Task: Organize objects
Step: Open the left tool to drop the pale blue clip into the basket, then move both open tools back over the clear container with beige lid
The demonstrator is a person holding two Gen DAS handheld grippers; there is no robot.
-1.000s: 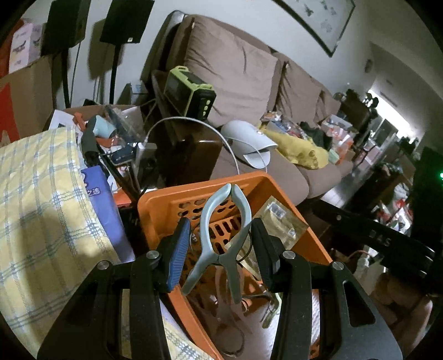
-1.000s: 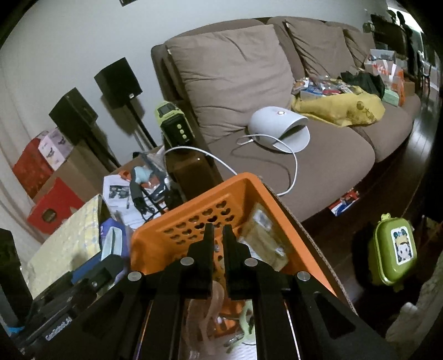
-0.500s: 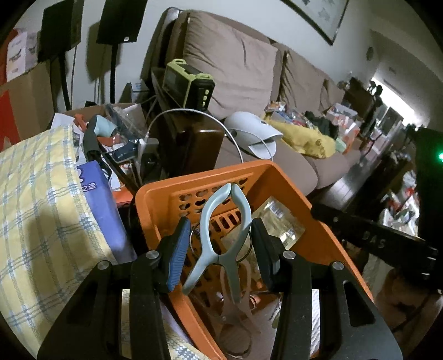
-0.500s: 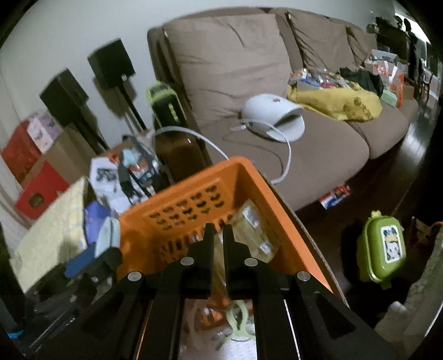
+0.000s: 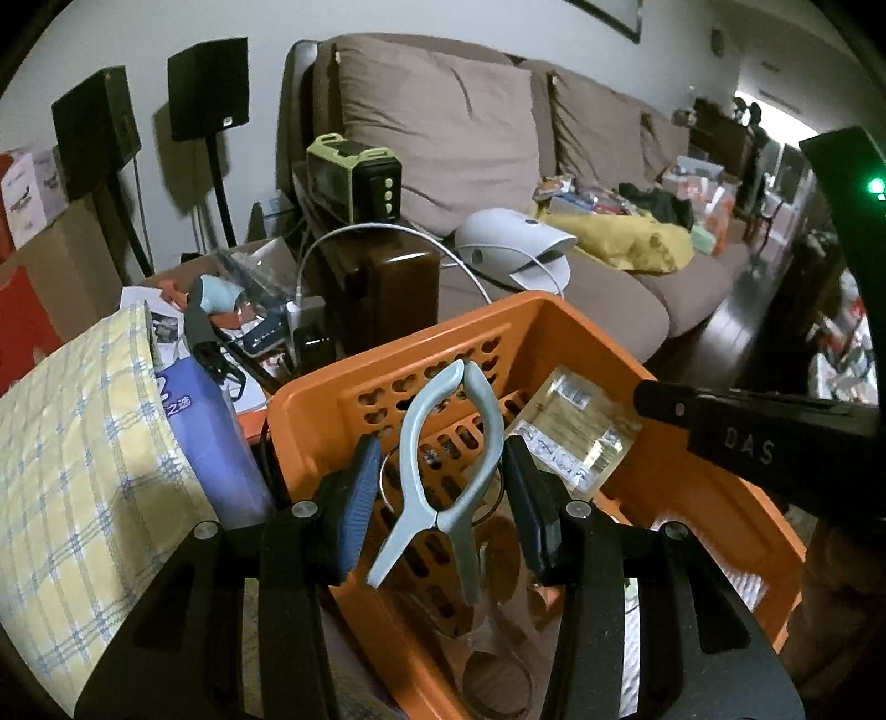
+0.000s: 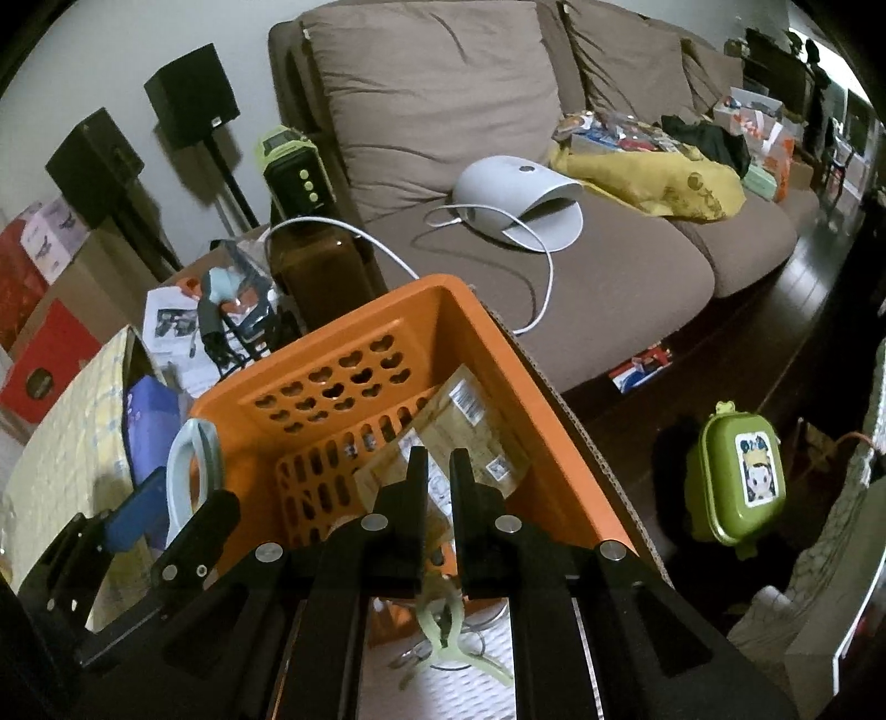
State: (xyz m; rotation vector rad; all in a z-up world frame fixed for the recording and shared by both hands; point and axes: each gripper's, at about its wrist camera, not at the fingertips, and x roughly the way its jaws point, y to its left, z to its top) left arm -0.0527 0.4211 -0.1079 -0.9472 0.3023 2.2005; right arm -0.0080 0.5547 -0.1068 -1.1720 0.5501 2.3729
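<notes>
Left wrist view: left claw [image 5: 440, 493] pinching blue-grey clamp [image 5: 443, 471] above orange basket [image 5: 559, 327], ready for drop. Right claw [image 6: 438, 482] pressed together, empty, basket's 3 o'clock side.

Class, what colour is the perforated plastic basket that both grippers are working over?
Orange. The perforated plastic basket shows best in the right wrist view.

1. A brown sofa [image 6: 498, 183] with big back cushions stands against a pale wall [image 6: 111, 50].
2. Two black speakers [image 5: 207, 88] on stands stand left of it.
3. The floor [image 6: 786, 332] is dark wood.
4. Daylight enters at far right; the room is dim.
</notes>
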